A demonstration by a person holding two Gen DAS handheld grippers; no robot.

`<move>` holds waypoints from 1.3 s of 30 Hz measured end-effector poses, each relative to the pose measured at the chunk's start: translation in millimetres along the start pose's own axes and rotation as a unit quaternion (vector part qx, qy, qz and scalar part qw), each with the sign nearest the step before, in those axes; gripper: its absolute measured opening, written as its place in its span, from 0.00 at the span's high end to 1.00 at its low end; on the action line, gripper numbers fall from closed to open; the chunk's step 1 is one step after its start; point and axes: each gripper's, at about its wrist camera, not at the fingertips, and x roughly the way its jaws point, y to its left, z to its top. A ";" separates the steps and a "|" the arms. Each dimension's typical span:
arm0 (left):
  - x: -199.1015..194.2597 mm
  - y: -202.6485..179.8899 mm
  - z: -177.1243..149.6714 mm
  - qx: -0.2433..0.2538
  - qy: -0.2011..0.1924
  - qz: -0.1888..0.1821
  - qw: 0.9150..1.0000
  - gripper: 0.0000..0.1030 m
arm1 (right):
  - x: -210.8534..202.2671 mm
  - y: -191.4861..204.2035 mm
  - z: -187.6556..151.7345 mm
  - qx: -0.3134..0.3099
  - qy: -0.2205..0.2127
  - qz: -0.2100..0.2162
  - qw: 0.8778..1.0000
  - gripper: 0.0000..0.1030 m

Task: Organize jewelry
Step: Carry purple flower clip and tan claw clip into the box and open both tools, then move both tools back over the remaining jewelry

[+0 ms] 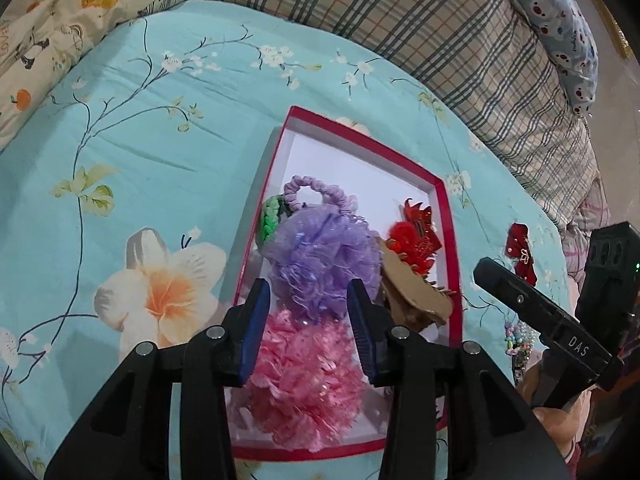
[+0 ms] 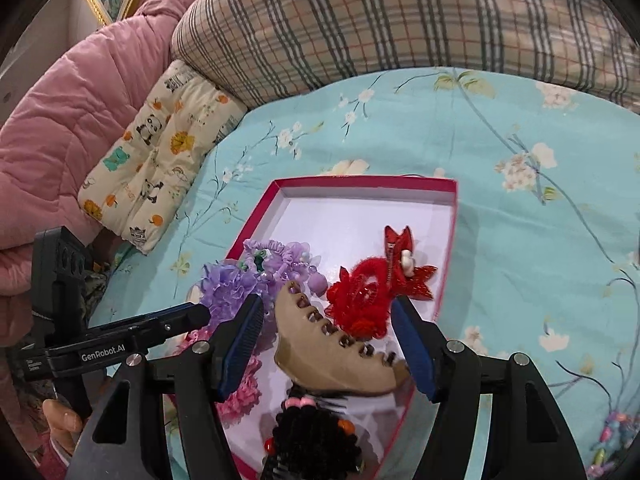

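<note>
A shallow rectangular cardboard box with a red rim and white floor (image 1: 444, 208) lies on a turquoise bedsheet printed with white flowers (image 1: 132, 168). The left gripper (image 1: 308, 328) hangs over the near half of the box with its blue-padded jaws spread wide and nothing between them; a fluffy lilac mesh scrunchie (image 1: 320, 252) and a pink sequined ruffle scrunchie (image 1: 304, 384) lie on the box floor under the gap. A thin lilac elastic loop (image 1: 320, 194) and a green knitted hair tie (image 1: 269, 220) sit just behind the lilac puff, close to the left wall.

The right gripper (image 2: 332, 344) is also spread wide, above the box's near right part. A tan plastic claw clip with a toothed edge (image 2: 336, 352) lies slantwise between the jaws, and I cannot tell whether either pad touches it. A cluster of red fabric-and-lace hair clips (image 2: 376, 292) lies just beyond it against the right wall, and a black bobbled hair tie with coloured beads (image 2: 316, 436) sits at the near edge.

The far half of the box floor is bare white. Outside the box, a red bow clip (image 1: 520, 252) and a string of pastel beads (image 1: 516, 336) rest on the sheet to the right, apart from the rim. A plaid bolster (image 2: 400, 20) and a cartoon-print cushion (image 2: 160, 148) border the sheet at the back.
</note>
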 end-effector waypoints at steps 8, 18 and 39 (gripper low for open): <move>-13.3 -25.9 -9.7 0.021 -0.008 -0.010 1.000 0.56 | -36.4 -15.1 -16.2 0.016 -0.013 -0.015 1.000 0.34; -12.9 -76.6 -26.6 0.060 0.005 -0.038 0.997 0.56 | -98.9 -52.8 -55.6 0.047 -0.032 -0.058 0.997 0.34; 27.1 -180.7 -63.9 0.133 0.067 -0.091 0.985 0.56 | -166.9 -172.2 -91.6 0.130 -0.040 -0.165 0.977 0.36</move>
